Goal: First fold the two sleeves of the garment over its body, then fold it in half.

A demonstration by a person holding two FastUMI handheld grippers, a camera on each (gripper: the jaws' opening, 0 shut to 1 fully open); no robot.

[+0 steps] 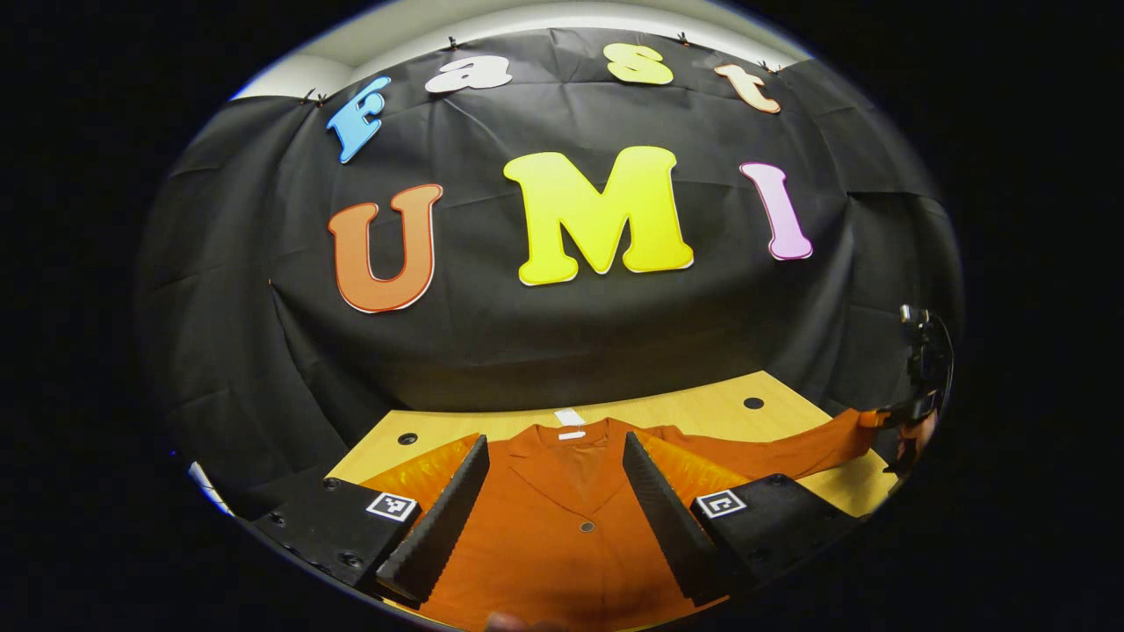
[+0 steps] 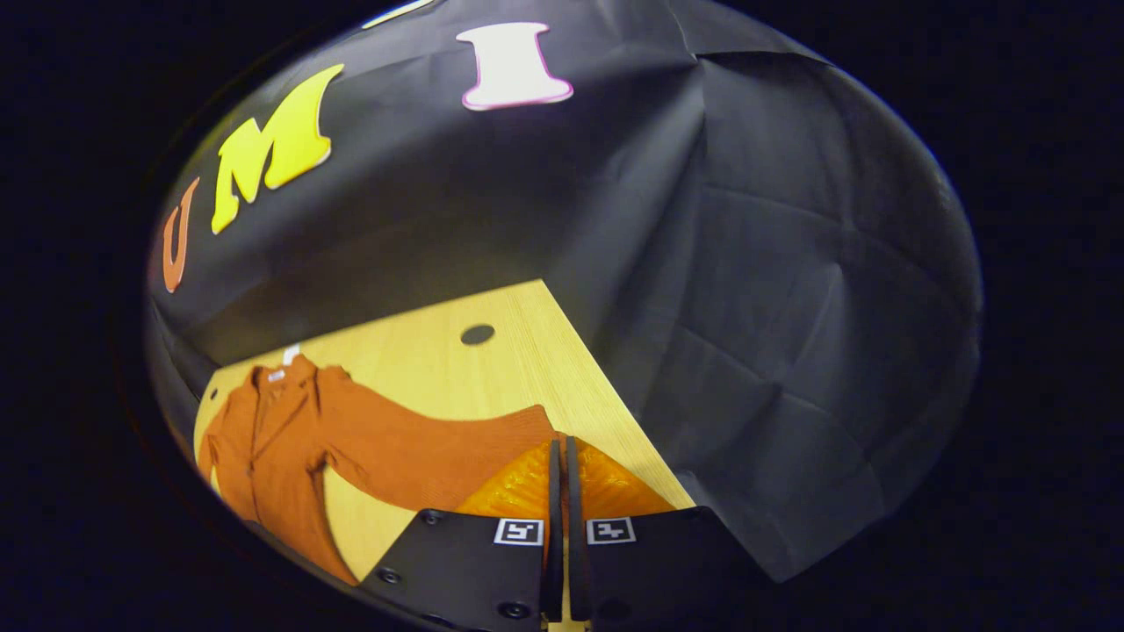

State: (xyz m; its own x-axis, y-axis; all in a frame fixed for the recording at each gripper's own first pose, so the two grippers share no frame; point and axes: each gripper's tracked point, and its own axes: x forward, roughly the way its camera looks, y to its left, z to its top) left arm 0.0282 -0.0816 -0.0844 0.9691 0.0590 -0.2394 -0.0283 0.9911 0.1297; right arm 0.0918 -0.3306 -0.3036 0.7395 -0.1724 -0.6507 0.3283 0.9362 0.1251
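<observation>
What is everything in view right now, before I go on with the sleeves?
Garment: one, rust orange, flat on the table, collar toward the wall.
Sleeve: one, rust orange, stretched out sideways, its cuff at the right gripper.
Table: one, light wood, dark round holes near the far edge.
Left gripper: one, open above the garment's body.
Right gripper: one, fingers together at the sleeve's end; whether both press the cloth is unclear.
</observation>
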